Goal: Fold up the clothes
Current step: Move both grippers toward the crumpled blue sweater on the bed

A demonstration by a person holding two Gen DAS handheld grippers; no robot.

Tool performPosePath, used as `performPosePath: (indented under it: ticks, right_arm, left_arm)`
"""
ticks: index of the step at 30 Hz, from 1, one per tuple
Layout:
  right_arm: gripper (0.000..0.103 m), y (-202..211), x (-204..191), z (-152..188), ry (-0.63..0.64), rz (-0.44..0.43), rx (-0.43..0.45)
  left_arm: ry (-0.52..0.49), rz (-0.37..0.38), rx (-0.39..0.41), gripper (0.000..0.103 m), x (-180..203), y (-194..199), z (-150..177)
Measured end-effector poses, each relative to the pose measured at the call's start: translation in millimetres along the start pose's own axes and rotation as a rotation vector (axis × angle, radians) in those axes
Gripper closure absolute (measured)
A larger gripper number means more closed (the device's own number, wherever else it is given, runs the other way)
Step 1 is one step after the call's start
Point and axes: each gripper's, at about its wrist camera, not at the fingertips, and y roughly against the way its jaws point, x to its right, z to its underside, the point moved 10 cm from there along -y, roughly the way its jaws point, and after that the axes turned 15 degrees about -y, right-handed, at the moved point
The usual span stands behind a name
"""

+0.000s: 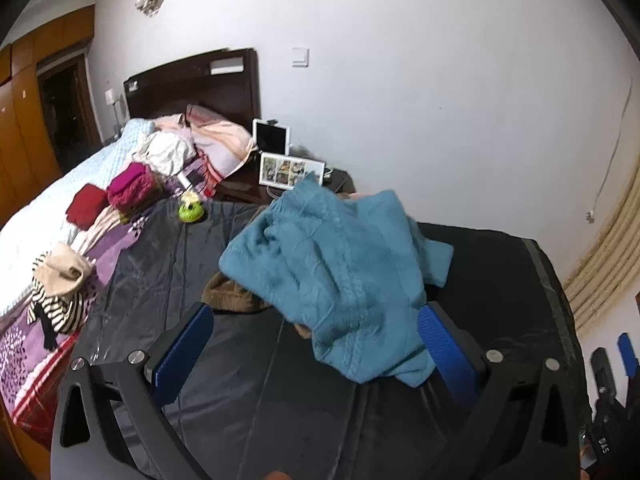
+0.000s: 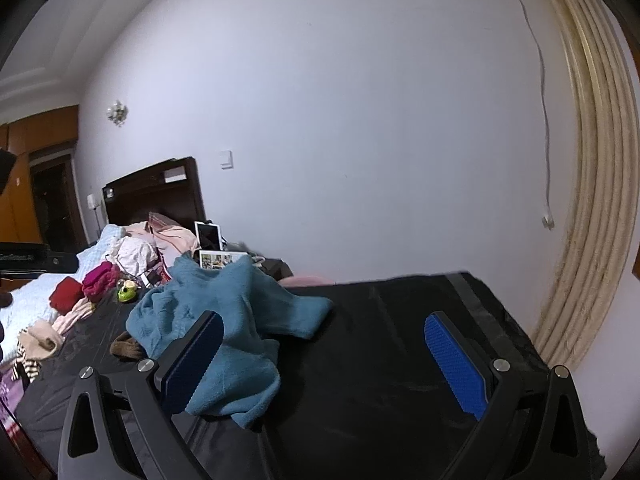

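A teal fleece garment [image 1: 340, 264] lies crumpled on a black sheet [image 1: 260, 400] over the work surface; it also shows in the right wrist view [image 2: 224, 320]. A brown garment [image 1: 232, 296] lies partly under its left side. My left gripper [image 1: 316, 324] is open, its blue pads either side of the garment's near end, not closed on it. My right gripper [image 2: 324, 336] is open and empty, just right of the teal garment, above the black sheet [image 2: 400, 360].
A bed [image 1: 48, 208] at the left holds red [image 1: 86, 204], magenta [image 1: 132, 186] and striped [image 1: 60, 304] clothes. A green toy [image 1: 191, 210] sits at the sheet's far edge. A tablet [image 1: 272, 138] and photo frame [image 1: 290, 170] stand on a nightstand. A wall is behind and a curtain [image 2: 592, 160] at the right.
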Motion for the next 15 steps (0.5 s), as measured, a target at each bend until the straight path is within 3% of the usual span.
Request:
performPosePath:
  ticks: [10, 15]
  right_arm:
    - [0.001, -10, -28, 2, 0.02, -0.049, -0.007]
    - [0.001, -13, -46, 15, 0.047, -0.062, 0.003]
  left_arm:
    - [-0.012, -0.043, -0.062, 0.001, -10, -11, 22]
    - [0.015, 0.024, -0.097, 0.001, -24, -36, 23]
